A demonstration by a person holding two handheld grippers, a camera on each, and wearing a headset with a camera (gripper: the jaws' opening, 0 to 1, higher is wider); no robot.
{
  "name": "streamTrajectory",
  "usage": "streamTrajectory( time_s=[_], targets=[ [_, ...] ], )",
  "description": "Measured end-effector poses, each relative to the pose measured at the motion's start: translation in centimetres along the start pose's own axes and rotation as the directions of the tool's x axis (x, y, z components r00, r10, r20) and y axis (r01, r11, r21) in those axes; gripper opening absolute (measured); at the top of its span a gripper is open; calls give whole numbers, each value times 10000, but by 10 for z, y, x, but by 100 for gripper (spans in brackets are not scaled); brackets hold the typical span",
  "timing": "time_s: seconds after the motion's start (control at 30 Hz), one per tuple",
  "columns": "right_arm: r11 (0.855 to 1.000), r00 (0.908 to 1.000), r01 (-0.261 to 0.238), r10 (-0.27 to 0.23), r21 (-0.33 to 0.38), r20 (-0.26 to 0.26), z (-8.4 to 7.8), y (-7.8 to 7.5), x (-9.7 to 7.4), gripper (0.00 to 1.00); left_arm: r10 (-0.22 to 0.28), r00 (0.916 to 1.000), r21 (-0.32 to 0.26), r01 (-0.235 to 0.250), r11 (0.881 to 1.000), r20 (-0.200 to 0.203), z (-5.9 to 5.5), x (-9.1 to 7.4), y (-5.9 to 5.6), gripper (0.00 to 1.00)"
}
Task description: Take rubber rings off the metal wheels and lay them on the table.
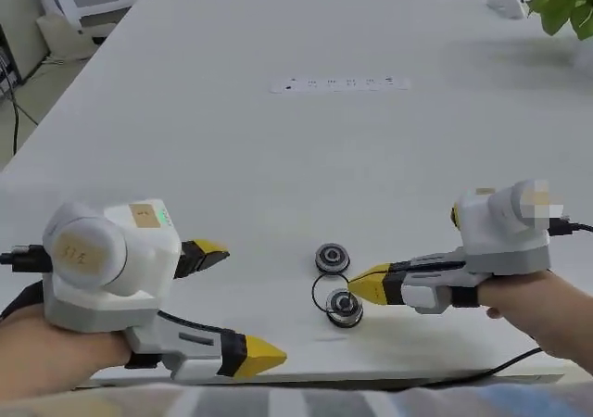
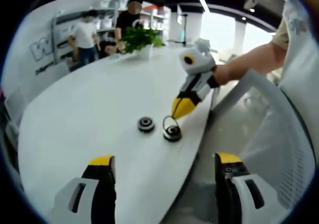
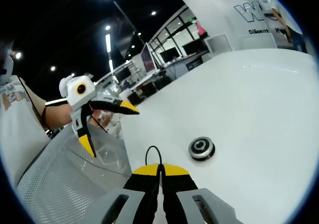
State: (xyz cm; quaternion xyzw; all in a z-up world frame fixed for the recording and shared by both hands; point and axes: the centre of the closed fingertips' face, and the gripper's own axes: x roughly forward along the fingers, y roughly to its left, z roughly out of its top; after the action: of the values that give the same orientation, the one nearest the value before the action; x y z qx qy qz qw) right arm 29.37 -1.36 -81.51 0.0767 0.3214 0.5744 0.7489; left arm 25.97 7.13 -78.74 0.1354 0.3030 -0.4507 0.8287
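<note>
1. Head view: your right tongs [image 1: 369, 285] are pressed together on the rubber ring [image 1: 326, 290], a thin loop that meets the near wheel [image 1: 344, 308]. I cannot tell whether it is fully off. The far wheel [image 1: 332, 258] sits just beside it on the worktop [image 1: 278, 157]. Your left tongs [image 1: 236, 299] are spread and hold nothing, well apart from both wheels.
2. Left gripper view: your own jaws stand wide at the bottom. The right tongs [image 2: 180, 108] pinch the ring [image 2: 168, 120] just above the near wheel [image 2: 172, 133], close to the worktop edge. Nothing steadies that wheel. If the ring catches on it when you pull, the wheel may lift or drag and roll over the edge.
3. Right gripper view: the yellow tips meet, with the ring [image 3: 151, 153] poking out past them. One wheel [image 3: 202, 148], likely the far one, lies ahead. The pinch looks shallow, right at the tips, so under stretch the ring could slip out and snap back.
</note>
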Motion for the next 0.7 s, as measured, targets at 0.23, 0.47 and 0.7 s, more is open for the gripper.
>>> streamTrajectory(
  time_s=[0.23, 0.47, 0.7],
  targets=[
    [9998, 9999, -147, 146, -108, -90, 7, 2, 5, 0, 211, 9998, -154, -210, 9997, 69, 0, -6, 5, 84],
    [9991, 9993, -302, 295, -309, -242, 14, 2, 12, 0, 344, 9994, -336, -340, 9989, 103, -3, -11, 6, 84],
    [9981, 9983, -441, 424, -434, -395, 18, 6, 22, 0, 538, 9984, -454, -529, 9976, 195, -2, -16, 11, 85]
  ],
)
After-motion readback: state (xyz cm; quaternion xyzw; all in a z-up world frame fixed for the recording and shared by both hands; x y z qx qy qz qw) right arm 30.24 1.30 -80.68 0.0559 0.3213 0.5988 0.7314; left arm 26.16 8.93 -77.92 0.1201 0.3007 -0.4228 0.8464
